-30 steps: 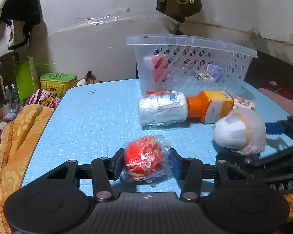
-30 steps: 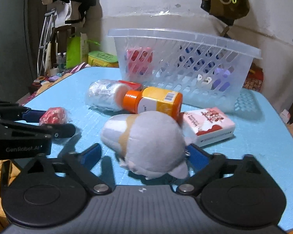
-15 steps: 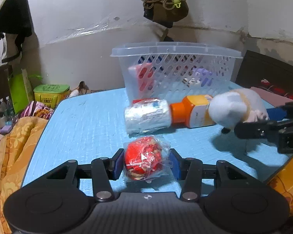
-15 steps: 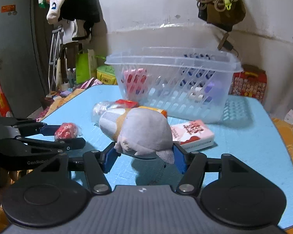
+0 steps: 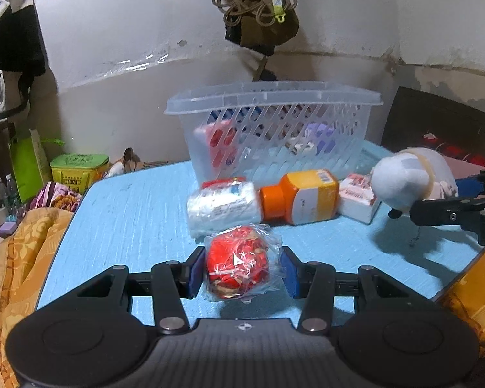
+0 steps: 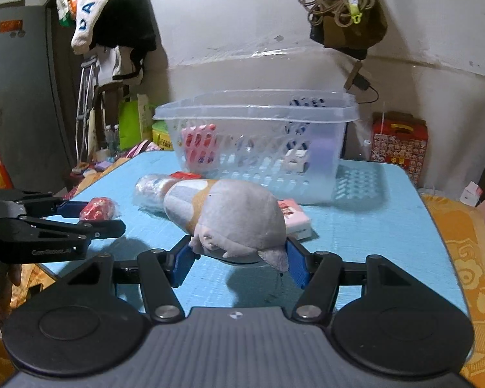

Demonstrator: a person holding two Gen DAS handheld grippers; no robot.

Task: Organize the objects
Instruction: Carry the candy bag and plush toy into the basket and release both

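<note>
Covering most of both views: blue table (image 5: 129, 213), with an orange patterned cloth (image 5: 22, 258) hanging along its left edge. Standing upright at the far side near the wall: clear plastic basket (image 5: 274, 129), lattice walls, already holding a red-and-white packet and a few small purple and white items seen through the holes. Hanging on the wall above the basket: brown bag with coiled cord (image 5: 258, 16). Held clear of the tabletop near the table's right edge, casting a shadow below: grey plush toy (image 6: 232, 216), squeezed at its rear between the blue pads of the right gripper (image 6: 239, 265), head pointing toward the basket. Lying on its side directly before the basket: orange bottle (image 5: 302, 197), cap to the left, touching a white wrapped roll (image 5: 223, 207) lying on its side beside it. Just right of the bottle, close to the basket wall: pink-and-white box (image 5: 357, 199). Sitting well off the table on the left: green-lidded tub (image 5: 79, 169). Pinched between the blue pads of the left gripper (image 5: 241, 271), near the table's front: red item in crinkled clear wrap (image 5: 239, 268), with roll and bottle lying between it and the basket.
</note>
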